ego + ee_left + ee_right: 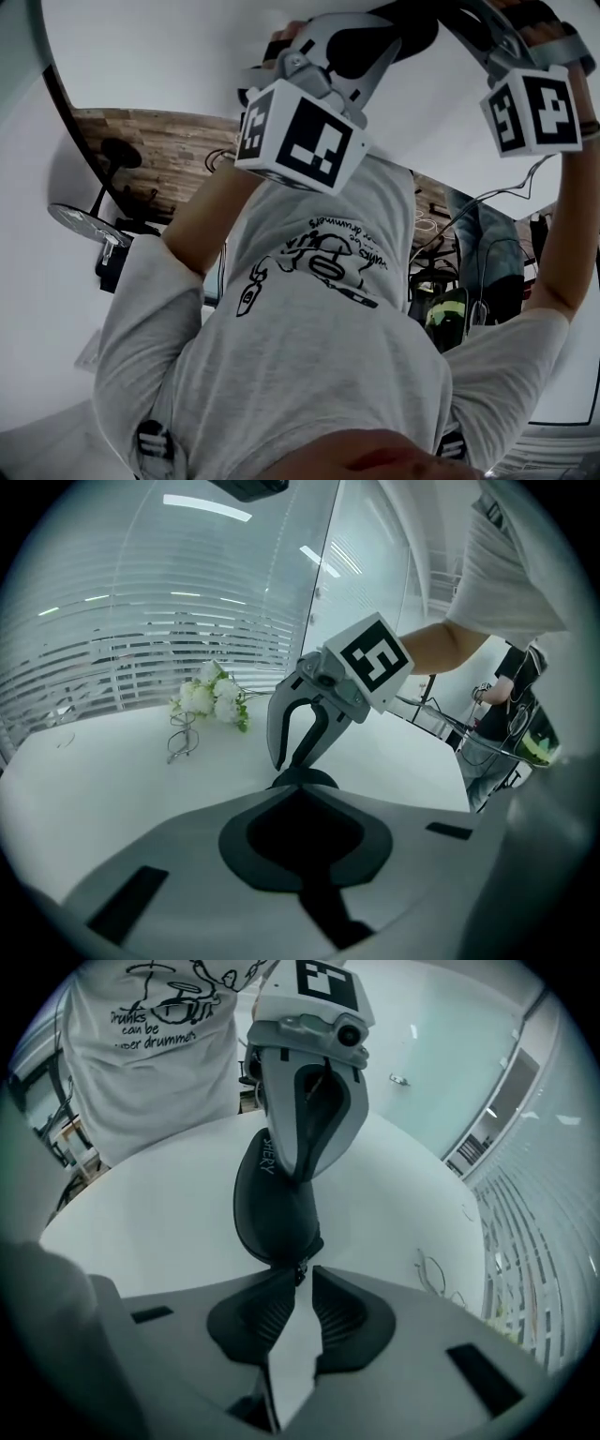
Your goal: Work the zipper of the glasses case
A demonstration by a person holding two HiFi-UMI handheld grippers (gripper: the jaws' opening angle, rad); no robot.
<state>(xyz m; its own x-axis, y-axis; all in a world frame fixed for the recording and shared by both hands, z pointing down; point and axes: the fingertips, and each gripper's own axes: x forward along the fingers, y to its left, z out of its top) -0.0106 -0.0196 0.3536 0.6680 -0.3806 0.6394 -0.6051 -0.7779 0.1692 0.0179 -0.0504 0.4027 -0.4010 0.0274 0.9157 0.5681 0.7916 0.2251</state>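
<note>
Right tool pinches zipper pull; left tool clamps glasses case.

**POSITIONS AT THE WORK AREA**

The glasses case sits between the two grippers, over the counter; contact with the counter cannot be determined. In the right gripper view, the left gripper comes from above with its fingers clamped on the far end of the case. The right gripper meets the near end, fingers pinched on the zipper pull. In the left gripper view, glasses lie on the counter to the left of the grippers, with flowers just behind them. A person's torso stands behind the counter.
</note>
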